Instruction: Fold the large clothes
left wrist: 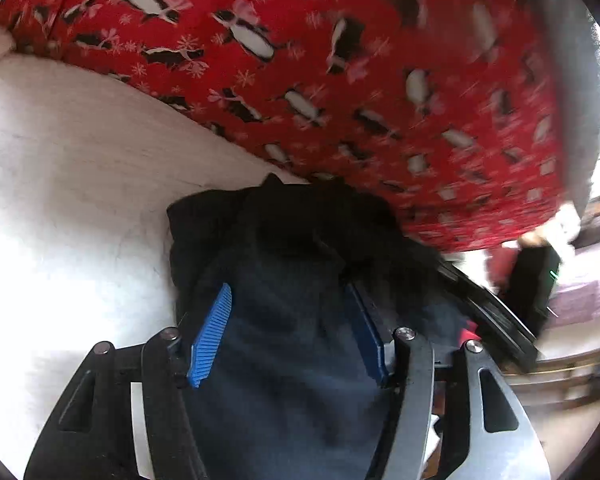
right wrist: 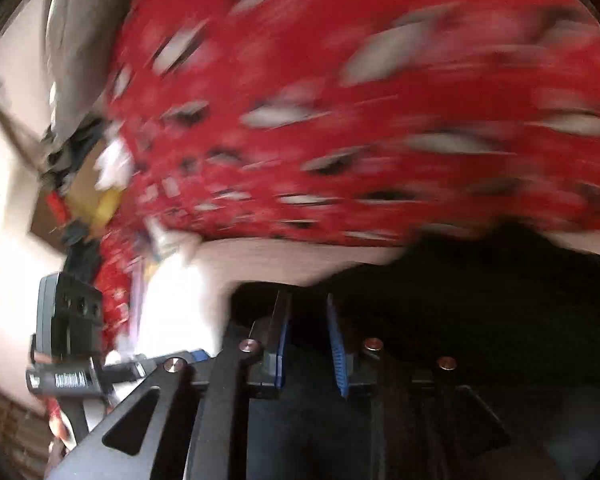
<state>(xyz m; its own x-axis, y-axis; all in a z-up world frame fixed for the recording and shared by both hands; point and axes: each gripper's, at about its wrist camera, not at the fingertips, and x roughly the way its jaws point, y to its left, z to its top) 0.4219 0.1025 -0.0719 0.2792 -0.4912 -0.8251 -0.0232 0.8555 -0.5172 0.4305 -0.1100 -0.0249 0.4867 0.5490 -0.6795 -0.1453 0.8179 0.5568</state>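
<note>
Keep dark garment [left wrist: 284, 264] flat between left claw [left wrist: 288, 332], half-open and gripless; right claw [right wrist: 306, 344], narrowly parted, grip unclear.

Dark garment [left wrist: 284, 264] on the white surface [left wrist: 68, 184], patterned blanket [left wrist: 340, 80] just behind it

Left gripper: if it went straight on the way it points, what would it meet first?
The dark garment already lying between the left gripper jaws; beyond it, probably the red penguin-print fabric, though depth is unclear.
</note>
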